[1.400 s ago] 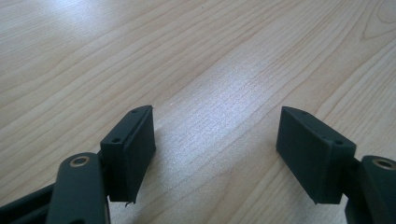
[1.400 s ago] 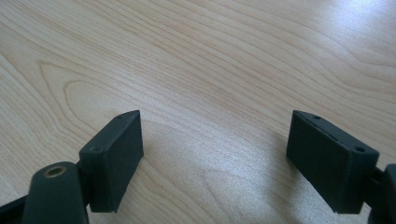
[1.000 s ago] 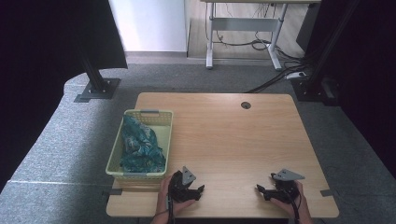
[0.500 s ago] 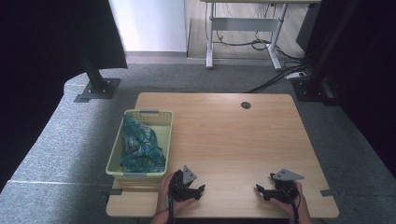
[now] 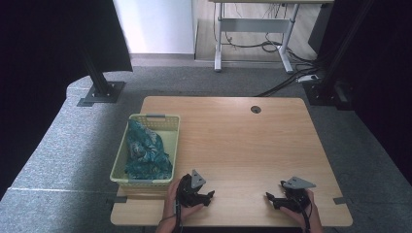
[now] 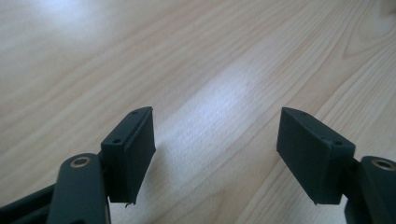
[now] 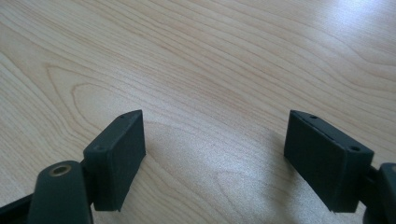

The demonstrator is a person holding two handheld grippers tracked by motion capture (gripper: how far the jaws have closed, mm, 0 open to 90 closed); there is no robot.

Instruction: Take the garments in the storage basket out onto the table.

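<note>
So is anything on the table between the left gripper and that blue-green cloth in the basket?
Only the basket's own wall. The cloth lies inside the basket, and the left gripper, jaws open and empty, sits beside its near corner. The bare wooden table holds nothing else between them.

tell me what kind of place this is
Probably a lab or office set up for recording: a wooden table on grey carpet, black curtains at the sides, and a desk frame with loose cables behind.

Pale yellow plastic basket (image 5: 145, 119) sits at the light wooden table's (image 5: 243, 141) left edge, crumpled teal patterned cloth (image 5: 145, 150) lying inside it.
</note>
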